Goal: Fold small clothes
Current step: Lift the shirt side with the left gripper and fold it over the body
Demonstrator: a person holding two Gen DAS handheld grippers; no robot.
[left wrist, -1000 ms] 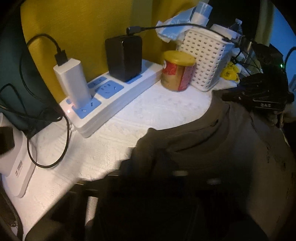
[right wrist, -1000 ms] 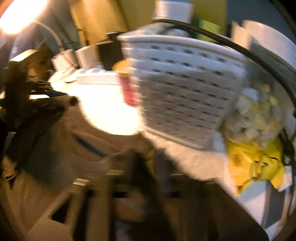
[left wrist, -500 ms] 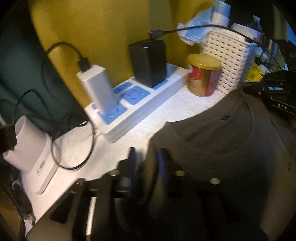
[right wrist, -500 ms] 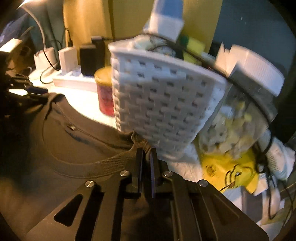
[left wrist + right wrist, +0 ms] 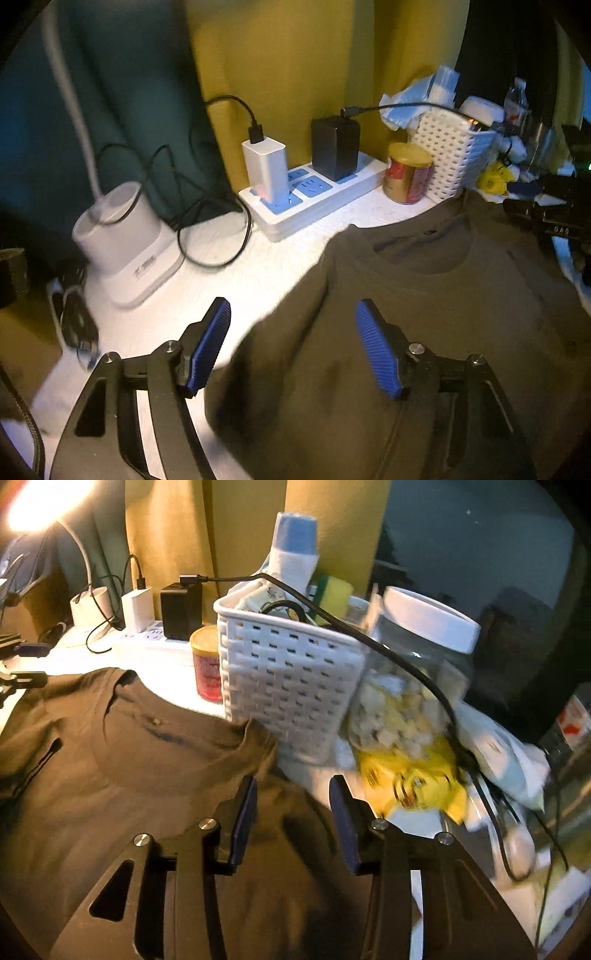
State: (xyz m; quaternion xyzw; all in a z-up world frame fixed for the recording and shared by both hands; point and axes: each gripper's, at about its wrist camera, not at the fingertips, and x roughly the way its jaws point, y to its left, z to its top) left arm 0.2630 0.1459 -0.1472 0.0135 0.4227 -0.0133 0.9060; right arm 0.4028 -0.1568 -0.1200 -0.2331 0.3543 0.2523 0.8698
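Note:
A dark olive T-shirt (image 5: 424, 314) lies flat on the white table, collar toward the wall; it also shows in the right wrist view (image 5: 129, 768). My left gripper (image 5: 293, 347) is open, blue pads wide apart, just above the shirt's left shoulder edge, holding nothing. My right gripper (image 5: 293, 819) is open over the shirt's right shoulder, close to the white basket (image 5: 291, 686), holding nothing. The right gripper also shows at the right edge of the left wrist view (image 5: 554, 218).
Along the wall stand a white power strip (image 5: 314, 195) with chargers, a red tin (image 5: 406, 179), the woven basket (image 5: 454, 158), a lamp base (image 5: 118, 236) and loose cables. A snack jar (image 5: 417, 675) and a yellow bag (image 5: 413, 786) crowd the right side.
Both grippers were shut on the shirt's shoulders and have opened, letting it go. The shirt now lies flat, and both grippers have pulled back a little.

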